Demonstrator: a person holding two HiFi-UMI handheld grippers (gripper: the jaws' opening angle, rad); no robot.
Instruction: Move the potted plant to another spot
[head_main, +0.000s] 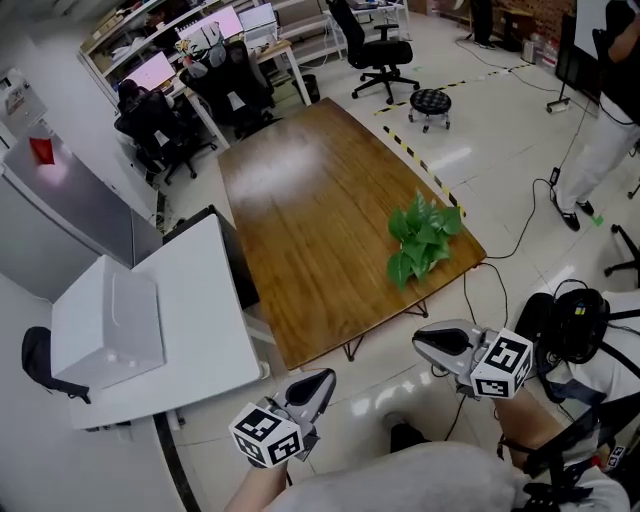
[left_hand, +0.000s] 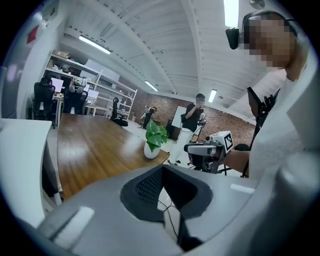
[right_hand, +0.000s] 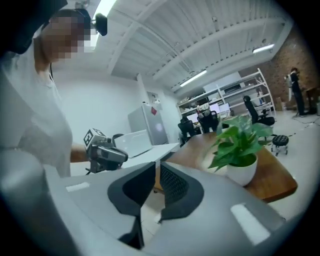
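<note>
potted plant (head_main: 422, 238) stands upright in its white pot at the near right corner of the wooden table (head_main: 300, 200), untouched, so i judge the move not begun. my right gripper (head_main: 420, 342) hangs off the table's near edge, apart from the plant, jaws nearly together on nothing; my left gripper (head_main: 322, 380), further left, is also closed and empty. left to do: open, reach, grip the pot, lift, set it elsewhere.

An office: monitors (head_main: 150, 72), swivel chairs (head_main: 380, 50), long wooden table (head_main: 300, 200).
</note>
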